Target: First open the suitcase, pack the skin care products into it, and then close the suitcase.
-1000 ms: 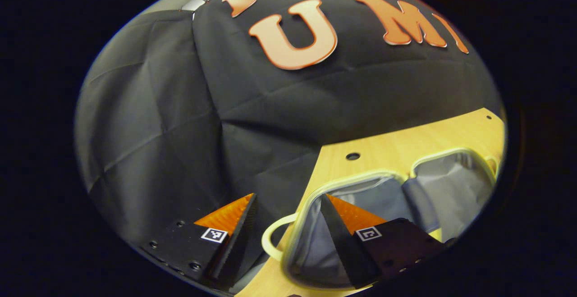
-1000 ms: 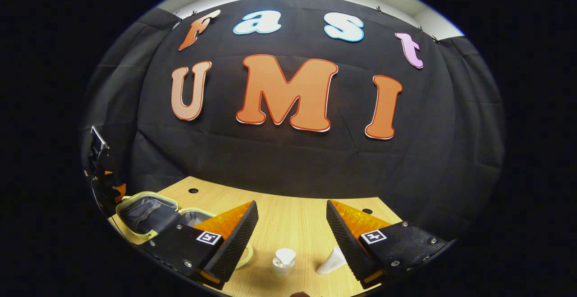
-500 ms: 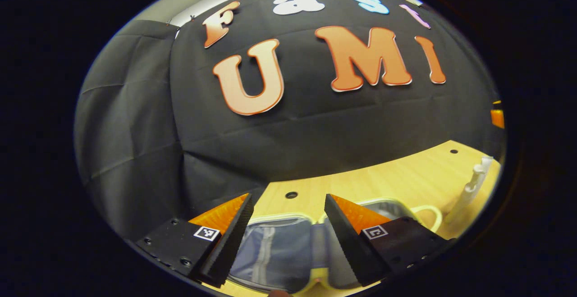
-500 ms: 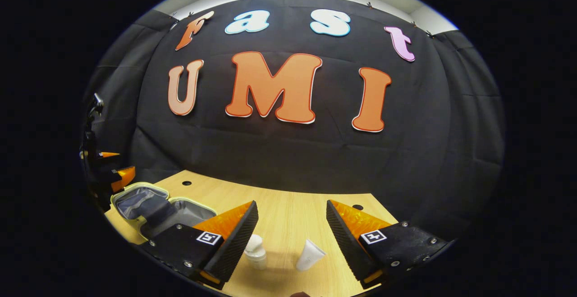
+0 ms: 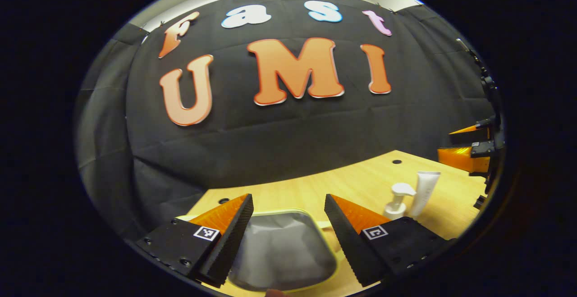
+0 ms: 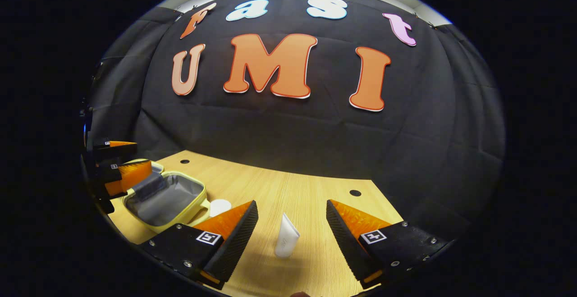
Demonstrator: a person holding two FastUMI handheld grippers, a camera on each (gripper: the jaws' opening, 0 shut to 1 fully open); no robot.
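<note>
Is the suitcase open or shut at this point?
Open. The suitcase lies flat on the table with its grey lining showing; nothing shows in the visible half, and the tube stands outside it.

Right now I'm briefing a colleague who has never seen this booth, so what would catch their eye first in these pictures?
Probably the open suitcase, pale yellow with grey lining, lying at the table's left in the right gripper view. Next, the white tube standing between the open right gripper's fingers, and the white pump bottle beside it, seen in the left gripper view. The left gripper hangs open over the suitcase.
</note>
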